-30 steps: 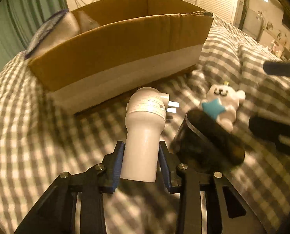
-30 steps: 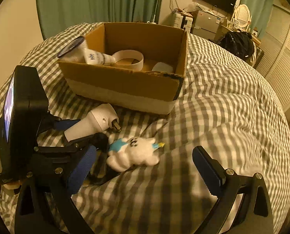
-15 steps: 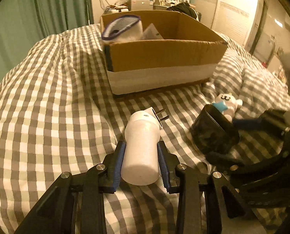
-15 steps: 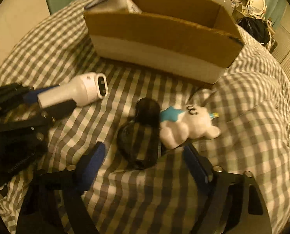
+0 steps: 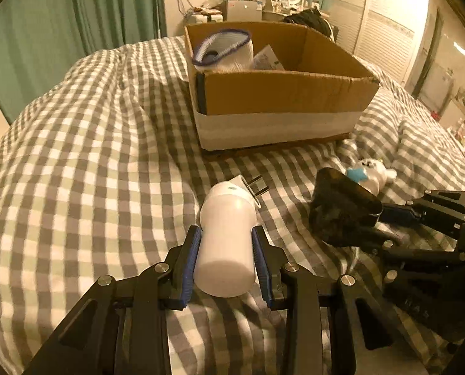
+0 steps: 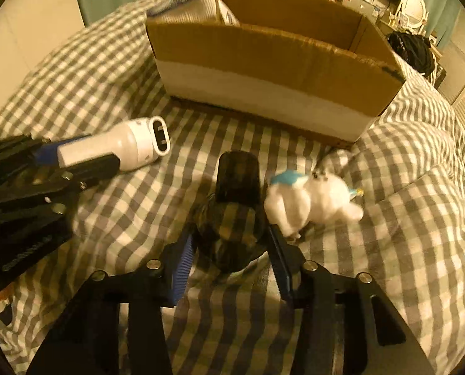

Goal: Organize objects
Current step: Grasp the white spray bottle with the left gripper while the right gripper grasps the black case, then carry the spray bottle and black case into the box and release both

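Here, left gripper (image 5: 226, 261) clamps white plug-in device (image 5: 227, 237) above checked bedspread (image 5: 91, 172); right gripper (image 6: 229, 257), jaws just closing, pinches dark translucent object (image 6: 232, 218) beside plush toy (image 6: 310, 201), near cardboard box (image 6: 263, 72).

Layout on the bedcover (image 5: 91, 162): the cardboard box (image 5: 282, 93) sat farthest back, a ribbed cylinder (image 5: 223, 51) inside at its left end. Before the box lay, left to right, the plug-in device (image 6: 129, 147), the dark scoop-shaped object (image 6: 235, 206) and the plush toy (image 6: 313, 200), the last two touching.
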`<state>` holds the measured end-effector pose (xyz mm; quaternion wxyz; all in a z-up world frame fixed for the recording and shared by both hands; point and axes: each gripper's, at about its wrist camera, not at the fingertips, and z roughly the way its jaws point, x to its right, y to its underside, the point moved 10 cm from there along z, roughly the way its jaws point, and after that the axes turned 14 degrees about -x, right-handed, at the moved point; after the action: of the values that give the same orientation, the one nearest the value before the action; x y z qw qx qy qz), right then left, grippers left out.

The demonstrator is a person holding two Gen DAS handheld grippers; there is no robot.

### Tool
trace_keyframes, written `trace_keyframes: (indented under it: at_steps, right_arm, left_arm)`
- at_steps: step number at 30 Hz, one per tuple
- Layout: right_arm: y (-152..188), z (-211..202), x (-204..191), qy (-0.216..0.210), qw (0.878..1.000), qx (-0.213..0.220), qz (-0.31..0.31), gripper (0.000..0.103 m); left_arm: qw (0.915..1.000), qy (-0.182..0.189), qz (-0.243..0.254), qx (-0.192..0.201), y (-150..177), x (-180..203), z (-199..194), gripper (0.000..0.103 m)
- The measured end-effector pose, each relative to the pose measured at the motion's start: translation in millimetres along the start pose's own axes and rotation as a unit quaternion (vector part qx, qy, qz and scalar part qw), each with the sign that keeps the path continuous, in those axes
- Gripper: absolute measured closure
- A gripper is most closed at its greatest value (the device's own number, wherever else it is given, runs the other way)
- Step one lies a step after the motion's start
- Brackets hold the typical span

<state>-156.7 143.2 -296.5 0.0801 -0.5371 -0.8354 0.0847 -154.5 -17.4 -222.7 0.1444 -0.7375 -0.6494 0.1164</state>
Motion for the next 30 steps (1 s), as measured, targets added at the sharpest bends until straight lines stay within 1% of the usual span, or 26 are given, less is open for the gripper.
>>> trace_keyframes:
  at_steps: [2, 6, 12, 15, 19, 23, 26, 30]
  right_arm:
    - [0.4, -9.0, -1.6, -0.002, 1.000, 0.011, -0.001, 0.075]
    - [6.4, -18.8, -8.3, -0.006, 1.000, 0.016, -0.003, 0.075]
    - [19.9, -50.4, -14.7, -0.016, 0.999, 0.048, 0.000, 0.075]
    - [26.2, -61.2, -13.3, -0.015, 0.998, 0.063, -0.001, 0.075]
    - [33.5, -96.7, -15.5, -0.006, 0.996, 0.090, -0.005, 0.075]
    - [34.5, -136.2, -22.3, 0.003, 0.991, 0.132, -0.006, 0.075]
    - [36.2, -160.5, -22.7, 0.009, 0.988, 0.155, -0.006, 0.075]
    - [32.4, -193.7, -19.7, 0.017, 0.983, 0.183, -0.008, 0.075]
  left_arm:
    - [1.0000, 0.000, 0.001, 0.005, 0.4, 2.6, -4.2, 0.070]
    - [0.9999, 0.007, -0.012, 0.009, 5.9, 0.8, -15.0, 0.070]
    - [0.9992, 0.016, -0.030, 0.019, 15.9, 0.5, -37.3, 0.070]
    - [0.9984, 0.021, -0.034, 0.041, 17.9, 3.9, -61.5, 0.070]
    - [0.9968, 0.025, -0.030, 0.070, 19.1, 9.9, -95.9, 0.070]
    - [0.9949, 0.023, -0.021, 0.096, 18.2, 13.7, -127.1, 0.070]
    - [0.9931, 0.023, -0.020, 0.114, 11.4, 15.6, -146.7, 0.070]
    - [0.9893, 0.022, -0.010, 0.144, -7.9, 21.2, -175.9, 0.070]
